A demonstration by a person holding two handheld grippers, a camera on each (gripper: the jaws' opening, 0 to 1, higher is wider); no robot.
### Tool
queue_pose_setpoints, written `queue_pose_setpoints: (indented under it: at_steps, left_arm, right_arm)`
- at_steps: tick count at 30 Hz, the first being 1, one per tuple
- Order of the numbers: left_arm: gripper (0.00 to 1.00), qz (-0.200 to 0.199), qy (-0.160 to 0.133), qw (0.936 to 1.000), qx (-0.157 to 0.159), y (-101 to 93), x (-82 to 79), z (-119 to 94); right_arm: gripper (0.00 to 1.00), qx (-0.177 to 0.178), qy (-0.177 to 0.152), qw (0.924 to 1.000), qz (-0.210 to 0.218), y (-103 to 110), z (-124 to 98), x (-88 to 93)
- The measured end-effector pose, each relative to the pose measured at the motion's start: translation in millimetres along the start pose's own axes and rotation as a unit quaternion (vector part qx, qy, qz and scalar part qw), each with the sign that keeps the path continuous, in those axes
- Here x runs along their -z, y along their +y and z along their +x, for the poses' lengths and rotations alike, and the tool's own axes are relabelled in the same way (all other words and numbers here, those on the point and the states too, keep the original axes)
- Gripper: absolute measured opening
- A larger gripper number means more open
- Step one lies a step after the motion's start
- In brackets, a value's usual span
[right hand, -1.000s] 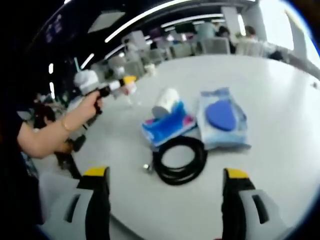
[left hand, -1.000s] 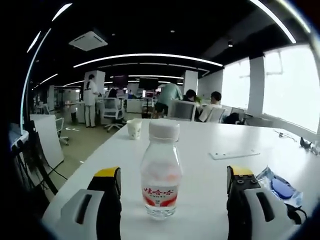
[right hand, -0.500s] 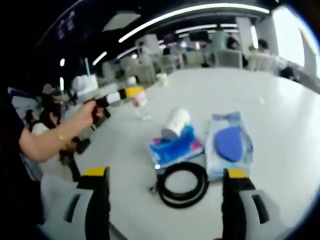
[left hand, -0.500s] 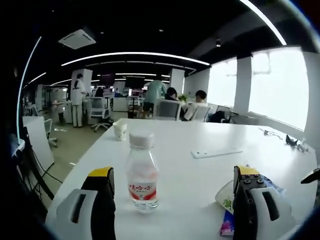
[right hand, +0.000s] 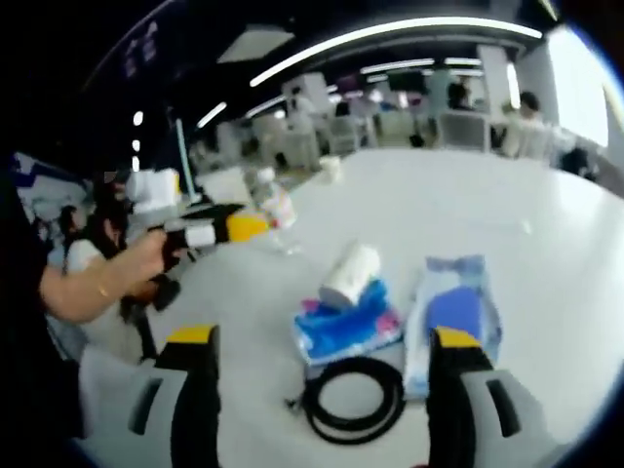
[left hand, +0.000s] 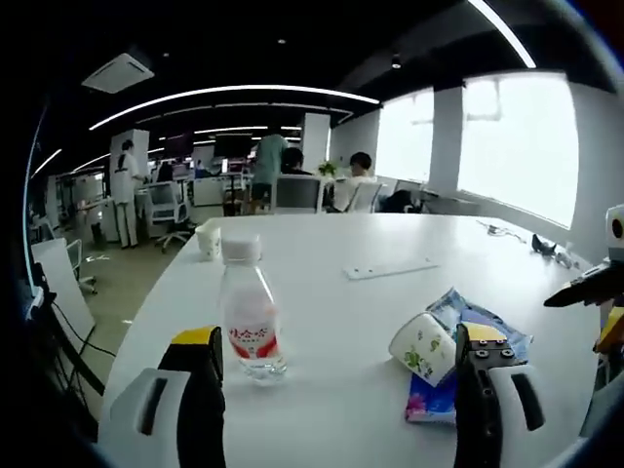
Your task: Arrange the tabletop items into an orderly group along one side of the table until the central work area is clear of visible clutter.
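A clear water bottle (left hand: 252, 327) with a white cap and red label stands on the white table (left hand: 331, 302), just ahead of my left gripper (left hand: 341, 402), whose jaws are wide open and empty. To its right a paper cup (left hand: 422, 346) lies on its side on a blue packet (left hand: 441, 398). In the right gripper view my right gripper (right hand: 327, 400) is open above a black cable coil (right hand: 353, 402). Beyond the coil lie the blue packet (right hand: 346, 330), the tipped cup (right hand: 353, 273) and a clear pouch with a dark blue oval (right hand: 453, 314). The left gripper (right hand: 242, 227), held in a hand (right hand: 146, 258), sits near the bottle (right hand: 276, 205).
An upright paper cup (left hand: 208, 241) stands at the table's far left edge, and a flat white strip (left hand: 390, 270) lies further in. The right gripper (left hand: 595, 283) enters the left gripper view from the right. People sit and stand at desks beyond the table.
My left gripper has backed away from the standing bottle and turned right, so the tipped cup and blue packet now show. The right gripper view has drawn back slightly over the coil.
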State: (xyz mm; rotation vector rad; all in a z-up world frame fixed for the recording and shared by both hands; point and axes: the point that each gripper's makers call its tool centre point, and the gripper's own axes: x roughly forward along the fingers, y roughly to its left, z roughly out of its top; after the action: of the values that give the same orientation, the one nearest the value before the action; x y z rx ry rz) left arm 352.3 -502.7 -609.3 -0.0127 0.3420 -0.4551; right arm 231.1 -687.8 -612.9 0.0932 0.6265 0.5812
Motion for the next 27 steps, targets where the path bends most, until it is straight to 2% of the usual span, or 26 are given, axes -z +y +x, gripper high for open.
queue_pose_setpoints:
  at_steps: [5, 12, 15, 19, 24, 27]
  left_arm:
    - [0.99, 0.001, 0.013, 0.9999, 0.010, -4.2, 7.3, -5]
    - [0.98, -0.007, 0.017, 0.9996, 0.022, -8.5, 14.3, -14]
    - [0.95, -0.005, 0.017, 0.9996, 0.023, -7.8, 16.5, -16]
    - [0.93, -0.002, 0.019, 0.9997, 0.018, -6.2, 17.7, -18]
    - [0.91, -0.008, 0.015, 0.9996, 0.021, -7.0, 17.6, -20]
    - [0.89, -0.017, 0.009, 0.9996, 0.019, -5.4, 16.3, -21]
  right_arm:
    - [0.80, -0.004, -0.004, 1.0000, -0.008, 3, 16, -8.4]
    - [0.74, -0.007, 0.006, 0.9999, 0.004, 5, 37, -6.7]
    - [0.66, 0.004, -0.002, 0.9998, -0.022, 0, 46, -7.5]
    - [0.63, 0.009, -0.009, 0.9999, -0.012, -4, 60, -9.8]
    - [0.54, 0.004, -0.022, 0.9997, -0.007, -6, 80, -13.2]
    - [0.53, -0.003, -0.019, 0.9997, 0.015, -8, 91, -10.5]
